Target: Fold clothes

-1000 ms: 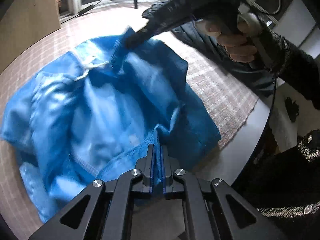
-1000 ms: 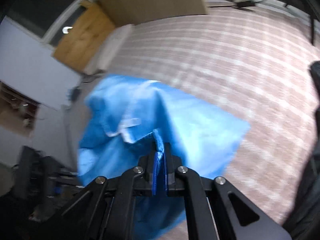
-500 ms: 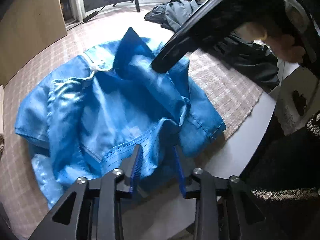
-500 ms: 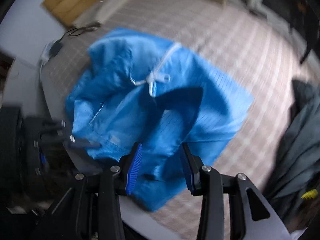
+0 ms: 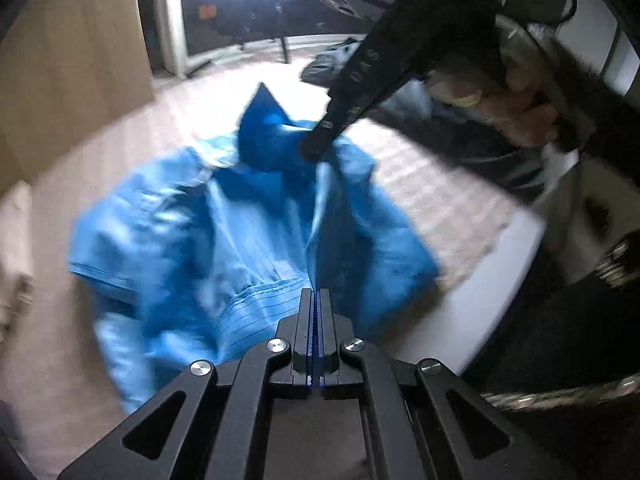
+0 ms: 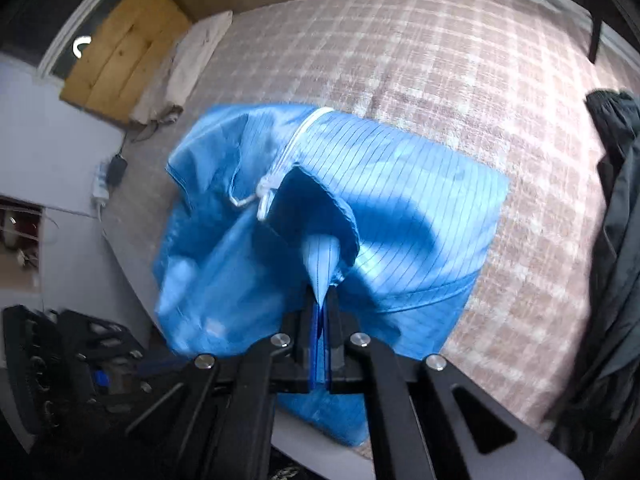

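A blue striped garment (image 5: 192,236) with a white drawstring (image 6: 276,172) lies bunched on a pink checked cloth. My left gripper (image 5: 318,300) is shut on a fold of its near edge. My right gripper (image 6: 320,304) is shut on another fold and lifts it into a peak. The right gripper also shows in the left wrist view (image 5: 320,144), pinching the garment at its far side, with the hand behind it.
The pink checked cloth (image 6: 460,60) covers the table; its white edge (image 5: 492,296) is near right. A dark garment (image 6: 616,208) lies at the right. A wooden board (image 6: 120,52) and beige cloth (image 6: 192,56) stand at the far left.
Half a second ago both grippers were open over the garment. Now both have shut on folds of it and pull the fabric up.
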{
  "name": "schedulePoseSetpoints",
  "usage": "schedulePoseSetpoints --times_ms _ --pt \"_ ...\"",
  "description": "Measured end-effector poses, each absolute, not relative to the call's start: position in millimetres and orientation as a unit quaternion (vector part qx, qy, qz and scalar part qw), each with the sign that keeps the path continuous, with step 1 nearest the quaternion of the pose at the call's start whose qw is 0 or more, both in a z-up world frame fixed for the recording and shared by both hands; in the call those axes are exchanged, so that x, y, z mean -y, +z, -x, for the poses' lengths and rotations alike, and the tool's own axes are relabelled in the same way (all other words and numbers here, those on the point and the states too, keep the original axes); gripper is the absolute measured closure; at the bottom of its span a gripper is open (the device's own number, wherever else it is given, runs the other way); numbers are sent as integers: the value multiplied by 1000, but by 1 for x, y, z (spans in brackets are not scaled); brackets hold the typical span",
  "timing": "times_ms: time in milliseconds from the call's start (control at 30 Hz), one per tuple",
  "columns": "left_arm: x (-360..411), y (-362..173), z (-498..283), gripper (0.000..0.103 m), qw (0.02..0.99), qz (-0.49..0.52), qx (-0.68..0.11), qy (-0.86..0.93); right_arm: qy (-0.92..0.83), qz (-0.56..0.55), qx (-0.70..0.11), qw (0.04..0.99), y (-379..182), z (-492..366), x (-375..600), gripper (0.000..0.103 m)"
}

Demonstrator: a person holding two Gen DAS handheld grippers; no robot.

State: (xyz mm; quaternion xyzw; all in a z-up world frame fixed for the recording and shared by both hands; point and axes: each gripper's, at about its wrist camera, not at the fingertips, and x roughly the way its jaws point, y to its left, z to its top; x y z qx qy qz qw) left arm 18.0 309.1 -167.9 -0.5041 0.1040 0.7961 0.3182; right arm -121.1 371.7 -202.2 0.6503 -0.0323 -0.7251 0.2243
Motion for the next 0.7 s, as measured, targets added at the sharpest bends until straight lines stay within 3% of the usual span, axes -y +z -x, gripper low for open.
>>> schedulePoseSetpoints --times_ms 200,333,367,433,700 --pt "-294 -172 -23 100 320 552 -60 768 -697 -670 -14 257 -211 89 -358 95" --pt "-271 -129 -18 86 302 524 -33 796 -763 -592 6 260 -171 81 -382 88" --pt "-276 -124 -11 77 305 518 -26 799 -779 -573 -7 255 -163 81 -382 84" --pt "-291 -120 3 67 315 510 -9 800 -798 -550 -49 240 -162 86 -380 56" --pt "-344 -169 56 66 270 575 58 770 -766 -576 -43 282 -199 149 -395 56"
